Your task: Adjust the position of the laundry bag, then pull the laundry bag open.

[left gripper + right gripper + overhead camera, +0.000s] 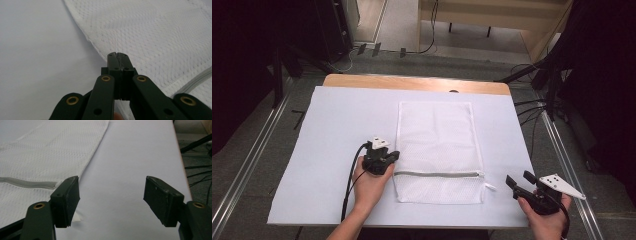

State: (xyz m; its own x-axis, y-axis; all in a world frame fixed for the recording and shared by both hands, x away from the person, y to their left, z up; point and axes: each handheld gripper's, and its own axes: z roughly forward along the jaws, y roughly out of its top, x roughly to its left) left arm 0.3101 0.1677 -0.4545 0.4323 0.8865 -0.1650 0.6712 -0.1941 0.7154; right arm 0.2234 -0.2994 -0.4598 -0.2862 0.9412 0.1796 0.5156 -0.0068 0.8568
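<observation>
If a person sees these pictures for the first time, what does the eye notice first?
First, the white mesh bag lying flat in the middle of the white table cover, with its grey zipper across the near end. Then the left gripper, jaws closed at the bag's left edge, and the right gripper, open beside the bag's right corner.

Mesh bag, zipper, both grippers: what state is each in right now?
Mesh bag: lying flat on the white sheet, its left edge at the left gripper's tips.
Zipper: closed along its visible length, pull tab at the right end.
Left gripper: jaws shut at the bag's left edge; whether they pinch the mesh is unclear.
Right gripper: jaws wide open, holding nothing, right of the bag.
</observation>
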